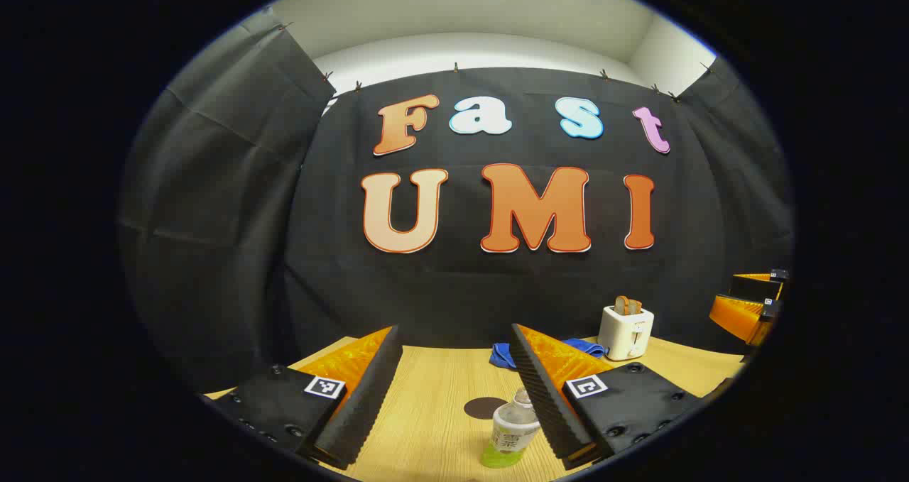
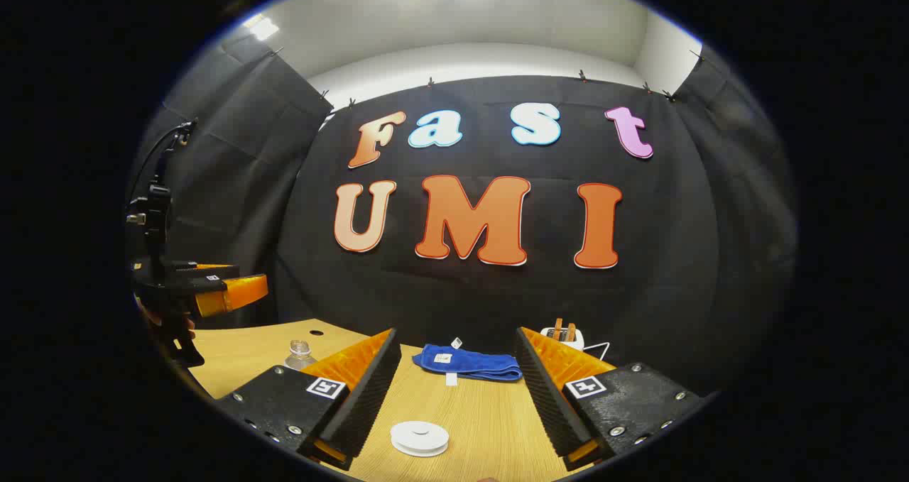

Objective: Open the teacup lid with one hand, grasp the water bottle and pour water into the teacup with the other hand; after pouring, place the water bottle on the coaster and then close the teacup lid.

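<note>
Left gripper view: we see the left gripper held above the wooden table, its jaws spread wide with nothing between them; the water bottle stands upright on the table just inside the right-hand finger, partly hidden by it, and we cannot tell whether they touch; the bottle looks uncapped, with a pale label and greenish base; a dark round coaster lies flat on the table just behind the bottle; a blue cloth lies farther back near the wall; a white toaster with a slice of bread in its slot stands to the right of the cloth; the other gripper shows at the far right edge.

Right gripper view: we see the right gripper also above the table, jaws wide apart and empty; a white round teacup lid sits low between the fingers, nearer the left-hand one, touching neither; of the cup beneath it we can make out little; the blue cloth lies folded beyond it; the toaster peeks over the right-hand finger; the bottle stands at the left, behind the left-hand finger; the left gripper hangs at the far left edge, well above the table.
</note>
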A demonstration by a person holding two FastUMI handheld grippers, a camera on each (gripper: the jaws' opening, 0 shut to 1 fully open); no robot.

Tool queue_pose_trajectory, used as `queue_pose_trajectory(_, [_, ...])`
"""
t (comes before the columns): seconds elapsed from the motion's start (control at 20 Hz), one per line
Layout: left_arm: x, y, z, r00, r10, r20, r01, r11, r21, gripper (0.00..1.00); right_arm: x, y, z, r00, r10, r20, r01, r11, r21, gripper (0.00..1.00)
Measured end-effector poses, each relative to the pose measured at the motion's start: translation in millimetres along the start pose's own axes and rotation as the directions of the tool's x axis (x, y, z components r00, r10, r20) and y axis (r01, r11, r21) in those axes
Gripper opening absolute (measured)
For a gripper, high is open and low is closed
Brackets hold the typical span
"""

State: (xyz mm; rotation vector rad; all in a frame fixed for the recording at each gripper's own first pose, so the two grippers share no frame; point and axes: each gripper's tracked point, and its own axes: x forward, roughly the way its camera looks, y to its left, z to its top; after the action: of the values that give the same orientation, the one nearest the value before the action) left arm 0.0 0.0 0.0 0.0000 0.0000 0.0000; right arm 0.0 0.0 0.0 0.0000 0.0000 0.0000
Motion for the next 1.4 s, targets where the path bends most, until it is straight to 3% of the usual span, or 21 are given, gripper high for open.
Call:
queue_pose_trajectory(0.85, [-8.9, -6.5, 4.2, 1.000, -0.014, 0.014, 0.014, 0.999, 0.033, 0.96, 3.7, -3.1, -15.4, 0.999, 0.001, -0.032, 0.000, 1.000, 0.014, 0.96])
queue_pose_trajectory(1.4, [-13.9, -22.7, -30.4, 0.998, -0.053, -0.028, 0.054, 0.998, 0.020, 0.97, 23.0, 4.8, -67.3, 0.994, 0.011, -0.113, -0.008, 0.999, 0.032, 0.97])
